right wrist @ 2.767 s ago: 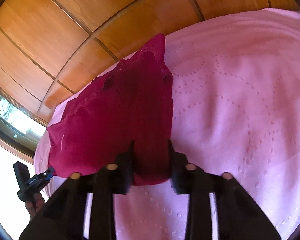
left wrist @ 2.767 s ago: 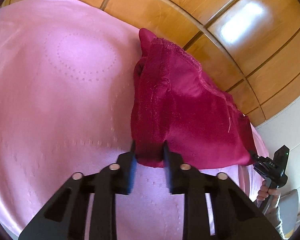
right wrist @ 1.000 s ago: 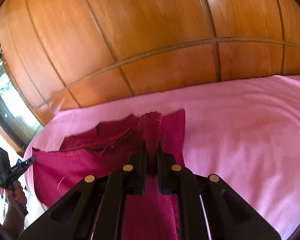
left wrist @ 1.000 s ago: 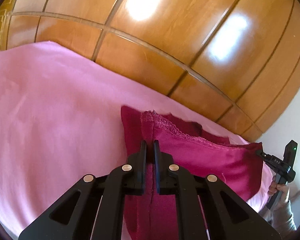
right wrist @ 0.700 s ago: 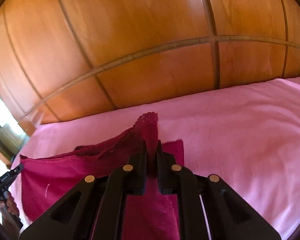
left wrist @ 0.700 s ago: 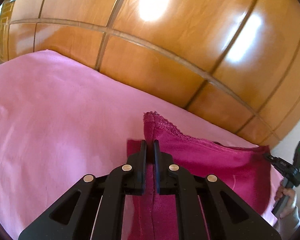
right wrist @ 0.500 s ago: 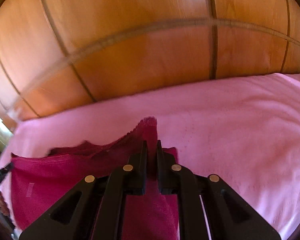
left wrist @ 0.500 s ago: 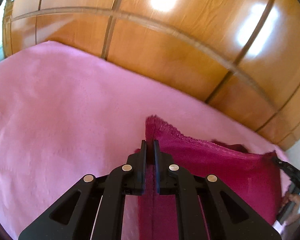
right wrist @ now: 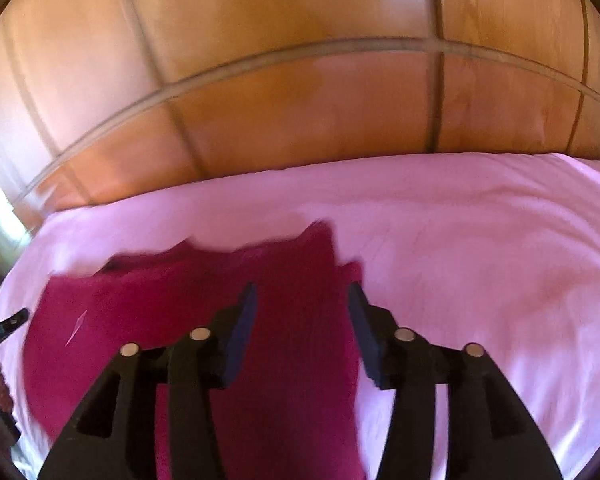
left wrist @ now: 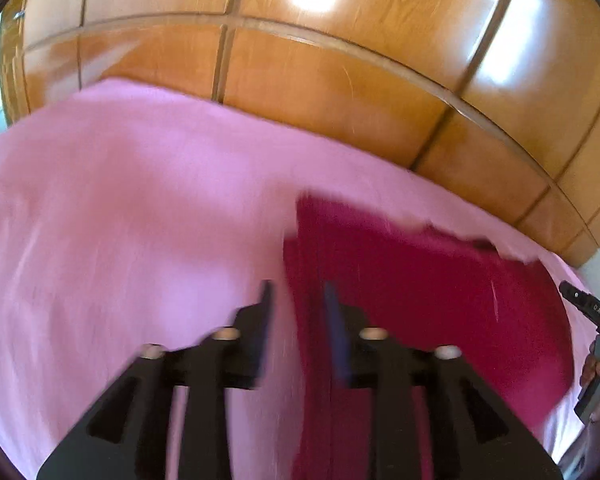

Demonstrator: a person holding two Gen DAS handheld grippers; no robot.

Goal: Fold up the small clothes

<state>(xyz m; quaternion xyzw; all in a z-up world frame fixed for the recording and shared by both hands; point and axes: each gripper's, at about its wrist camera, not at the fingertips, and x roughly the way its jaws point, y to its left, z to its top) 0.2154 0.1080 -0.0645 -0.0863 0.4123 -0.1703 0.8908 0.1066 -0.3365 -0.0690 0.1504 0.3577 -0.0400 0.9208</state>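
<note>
Pink bedspread [left wrist: 120, 200], both tools just opening, left tool [left wrist: 296, 300] and right tool [right wrist: 302, 300] parted over crimson garment [right wrist: 180, 300]

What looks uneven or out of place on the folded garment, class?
The garment lies folded on the pink cover, but its far edge is ragged: a darker under-layer peeks past the top layer. Motion blur hides finer detail.

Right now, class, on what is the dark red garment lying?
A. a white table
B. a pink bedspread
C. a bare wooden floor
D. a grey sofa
B: the dark red garment lies spread on the pink bedspread, with wooden panelling rising behind the bed.
</note>
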